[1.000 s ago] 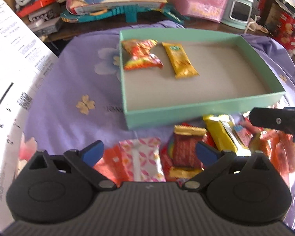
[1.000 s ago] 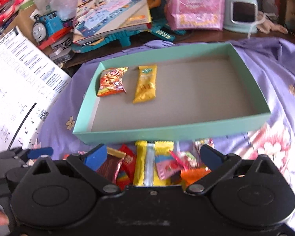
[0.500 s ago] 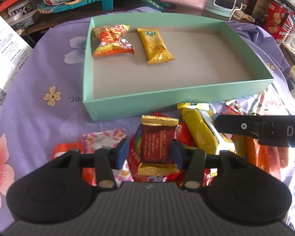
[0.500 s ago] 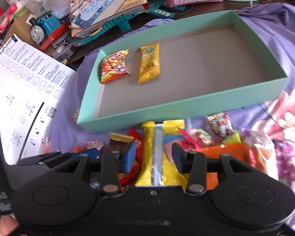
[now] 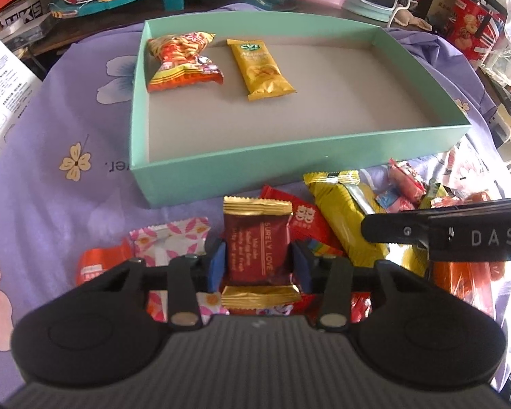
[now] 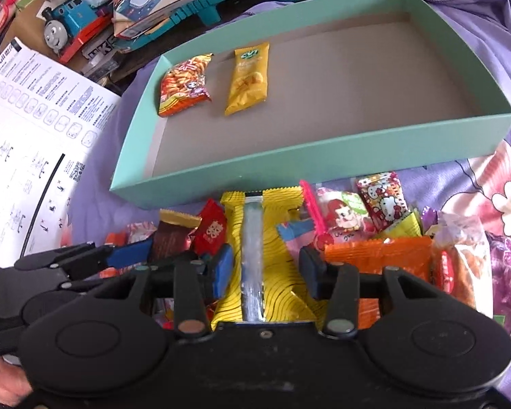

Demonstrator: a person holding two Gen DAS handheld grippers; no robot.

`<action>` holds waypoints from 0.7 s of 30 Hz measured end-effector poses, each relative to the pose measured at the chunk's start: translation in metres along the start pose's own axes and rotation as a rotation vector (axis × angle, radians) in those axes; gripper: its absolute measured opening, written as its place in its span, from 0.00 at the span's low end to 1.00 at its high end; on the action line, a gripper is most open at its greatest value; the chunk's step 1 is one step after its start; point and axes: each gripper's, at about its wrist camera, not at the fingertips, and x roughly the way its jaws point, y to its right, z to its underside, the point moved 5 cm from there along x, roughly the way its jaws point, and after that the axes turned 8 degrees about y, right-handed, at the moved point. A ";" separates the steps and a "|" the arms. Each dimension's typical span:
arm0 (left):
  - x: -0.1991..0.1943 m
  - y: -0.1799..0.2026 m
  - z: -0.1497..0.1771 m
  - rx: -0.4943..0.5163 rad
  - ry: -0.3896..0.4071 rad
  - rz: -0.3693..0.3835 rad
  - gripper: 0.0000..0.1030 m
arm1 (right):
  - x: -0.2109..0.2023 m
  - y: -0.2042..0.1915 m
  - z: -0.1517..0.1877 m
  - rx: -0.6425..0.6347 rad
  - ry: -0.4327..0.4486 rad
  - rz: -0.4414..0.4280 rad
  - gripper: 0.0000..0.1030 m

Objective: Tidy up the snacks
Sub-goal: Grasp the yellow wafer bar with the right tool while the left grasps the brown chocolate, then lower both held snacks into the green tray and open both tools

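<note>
Two views: left wrist first, then right wrist.
Left view, claw: left gripper jaws closing, blue pads flush on both long sides of the maroon snack; pinching it.
Left view, held item: maroon wrapper, gold crimped ends, reads "SURELY LOVE"; lies lengthwise between the pads, so they pinch across its narrow width.
Left view, neighbours: pink floral packet just left of the claw; red packet with a white double-happiness mark just right of it, partly under the maroon one.
Left view, goal: mint box ahead of the claw, near wall just past the pile; likely where the snacks go.
Left view, already boxed: orange noodle-snack bag and yellow bar side by side at the far left end; green logo on the bar reads roughly "CVT", unsure.
Left view, other tool: black bar on the right marked "DAS", part of the right gripper.
Right view, claw: right gripper jaws opening slightly, yet pads touch both sides of the yellow wavy packet; pinching it.
Right view, held item: clear seam strip faces up, no readable text; runs straight ahead from the claw.
Right view, neighbours: orange packet right of the claw; Hello Kitty packet ahead right; left gripper's blue pad at left.
Right view, paper: instruction sheet far left, header "AutoFull".
Judgement: both picks look secured; lift and carry to the box seem next.
</note>
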 end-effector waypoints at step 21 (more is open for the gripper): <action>-0.001 -0.037 0.007 -0.090 -0.008 0.003 0.36 | 0.032 -0.023 0.004 -0.060 -0.016 -0.002 0.52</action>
